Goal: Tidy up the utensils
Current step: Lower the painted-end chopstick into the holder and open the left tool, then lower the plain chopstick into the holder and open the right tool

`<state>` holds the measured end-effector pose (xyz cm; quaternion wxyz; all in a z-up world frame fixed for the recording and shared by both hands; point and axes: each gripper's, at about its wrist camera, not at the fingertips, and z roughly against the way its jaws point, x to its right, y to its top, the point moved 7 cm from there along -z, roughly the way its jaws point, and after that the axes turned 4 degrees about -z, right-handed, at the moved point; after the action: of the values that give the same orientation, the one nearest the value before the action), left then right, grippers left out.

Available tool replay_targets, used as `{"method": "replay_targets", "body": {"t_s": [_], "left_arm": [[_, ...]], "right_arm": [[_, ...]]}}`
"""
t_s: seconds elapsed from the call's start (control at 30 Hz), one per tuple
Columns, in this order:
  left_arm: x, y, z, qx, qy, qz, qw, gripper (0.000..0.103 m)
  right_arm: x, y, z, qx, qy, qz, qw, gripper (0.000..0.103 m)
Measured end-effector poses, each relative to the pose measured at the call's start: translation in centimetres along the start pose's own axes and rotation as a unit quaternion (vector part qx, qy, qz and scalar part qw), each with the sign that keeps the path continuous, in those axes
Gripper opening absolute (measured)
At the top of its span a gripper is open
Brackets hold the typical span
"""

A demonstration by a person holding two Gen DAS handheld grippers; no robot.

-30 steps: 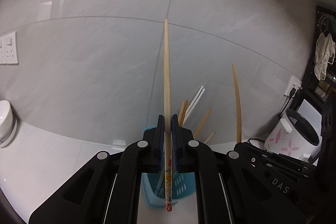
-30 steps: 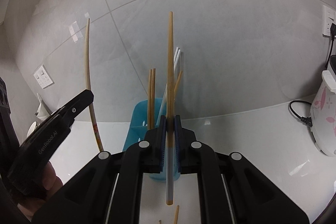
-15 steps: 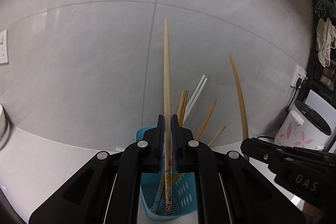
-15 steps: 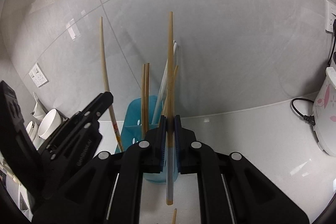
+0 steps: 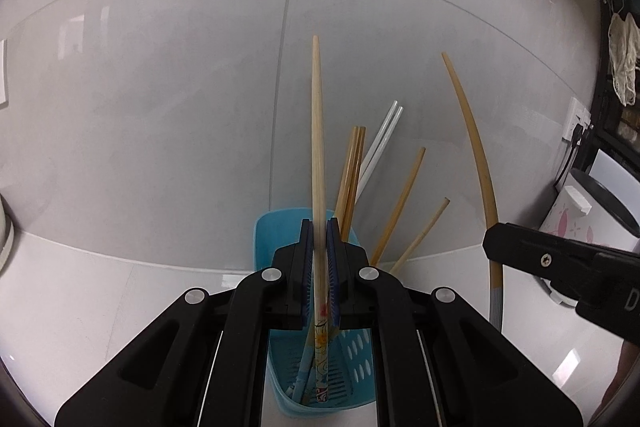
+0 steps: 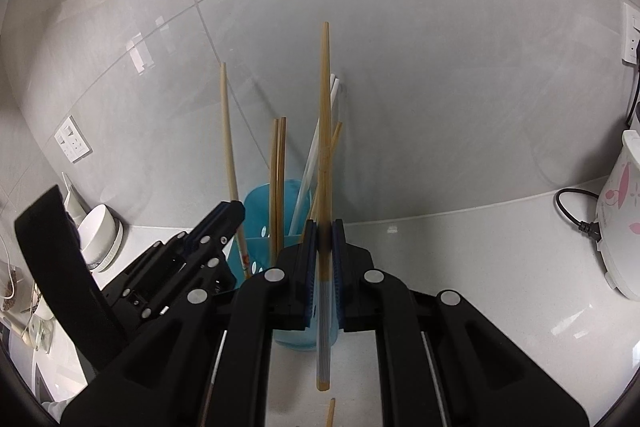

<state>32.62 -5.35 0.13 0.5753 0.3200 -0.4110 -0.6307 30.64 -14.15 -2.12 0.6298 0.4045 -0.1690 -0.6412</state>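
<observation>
Bamboo chopstick [image 5: 318, 147] clamped in left gripper [image 5: 319, 247]; right gripper [image 6: 325, 247] clamps grey-handled chopstick [image 6: 325, 147].

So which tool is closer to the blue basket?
Left. The left tool hangs right over the blue basket, its chopstick reaching inside. The right tool sits further back.

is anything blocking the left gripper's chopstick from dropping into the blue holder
Nothing visible does. The left gripper holds the patterned chopstick upright with its lower end already inside the blue holder. The chopsticks standing there lean away to the right.
</observation>
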Motion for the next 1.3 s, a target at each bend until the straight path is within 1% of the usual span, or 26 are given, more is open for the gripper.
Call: {"method": "replay_targets", "body": {"t_s": [0.1, 0.2, 0.27, 0.3, 0.37, 0.4, 0.47, 0.53, 0.57, 0.6, 0.67, 0.7, 0.77, 0.83, 0.93, 0.97, 1.13, 1.2, 1.3], "left_arm": [[0.7, -0.2, -0.4, -0.003, -0.003, -0.004, 1.0, 0.007], [0.6, -0.5, -0.4, -0.011, -0.002, -0.007, 0.9999, 0.008], [0.5, -0.5, -0.4, -0.02, 0.0, -0.009, 0.9998, 0.009], [0.4, -0.6, -0.4, -0.026, 0.001, -0.009, 0.9996, 0.012], [0.0, -0.5, -0.1, -0.033, 0.009, -0.007, 0.9994, 0.03], [-0.4, -0.5, 0.1, -0.035, 0.01, -0.004, 0.9993, 0.035], [-1.1, -0.4, 0.5, -0.049, 0.018, 0.001, 0.9986, 0.048], [-1.8, -0.4, 0.9, -0.064, 0.024, 0.003, 0.9977, 0.054], [-2.2, -0.3, 1.2, -0.07, 0.033, 0.004, 0.997, 0.059], [-2.5, -0.3, 1.4, -0.076, 0.039, 0.003, 0.9963, 0.062], [-3.1, -0.5, 1.7, -0.094, 0.043, 0.005, 0.9947, 0.072], [-3.3, -0.6, 1.7, -0.101, 0.049, 0.003, 0.9937, 0.075], [-4.0, -0.8, 2.1, -0.106, 0.053, 0.004, 0.9929, 0.083], [-4.8, -1.2, 2.4, -0.112, 0.058, 0.003, 0.992, 0.085], [-5.6, -1.4, 2.9, -0.113, 0.064, 0.004, 0.9915, 0.094], [-5.8, -1.5, 3.0, -0.114, 0.064, 0.006, 0.9914, 0.095], [-6.3, -1.7, 2.9, -0.121, 0.065, 0.02, 0.9903, 0.097], [-7.5, -1.9, 3.1, -0.126, 0.062, 0.027, 0.9897, 0.097], [-8.2, -2.0, 3.4, -0.128, 0.063, 0.03, 0.9893, 0.097]], "right_arm": [[0.0, 0.0, 0.0, 0.0, 0.0, 0.001, 1.0, 0.007], [-0.2, 0.0, 0.1, 0.001, 0.0, 0.003, 1.0, 0.007], [-0.3, 0.0, 0.2, 0.001, 0.002, 0.005, 1.0, 0.007], [-0.4, 0.1, 0.2, 0.002, 0.002, 0.007, 1.0, 0.007], [-0.7, 0.1, 0.3, 0.003, 0.004, 0.01, 1.0, 0.007], [-0.8, 0.1, 0.3, 0.004, 0.007, 0.011, 1.0, 0.007], [-1.1, 0.3, 0.4, 0.009, 0.011, 0.014, 1.0, 0.007], [-1.2, 0.4, 0.4, 0.013, 0.016, 0.015, 1.0, 0.007], [-1.4, 0.5, 0.3, 0.016, 0.02, 0.015, 1.0, 0.007], [-1.6, 0.7, 0.4, 0.021, 0.025, 0.016, 0.999, 0.007], [-2.0, 0.8, 0.3, 0.028, 0.031, 0.02, 0.999, 0.007], [-2.2, 0.9, 0.2, 0.031, 0.034, 0.022, 0.999, 0.007], [-2.6, 1.0, 0.0, 0.036, 0.039, 0.025, 0.998, 0.007], [-3.0, 1.2, -0.3, 0.044, 0.044, 0.026, 0.998, 0.007], [-3.3, 1.3, -0.8, 0.06, 0.037, 0.029, 0.997, 0.007], [-3.4, 1.3, -0.9, 0.064, 0.035, 0.028, 0.997, 0.007], [-3.7, 1.3, -1.4, 0.084, 0.032, 0.026, 0.996, 0.007], [-3.8, 1.3, -1.6, 0.092, 0.031, 0.024, 0.995, 0.007], [-4.2, 1.2, -1.8, 0.102, 0.035, 0.023, 0.994, 0.007]]}}
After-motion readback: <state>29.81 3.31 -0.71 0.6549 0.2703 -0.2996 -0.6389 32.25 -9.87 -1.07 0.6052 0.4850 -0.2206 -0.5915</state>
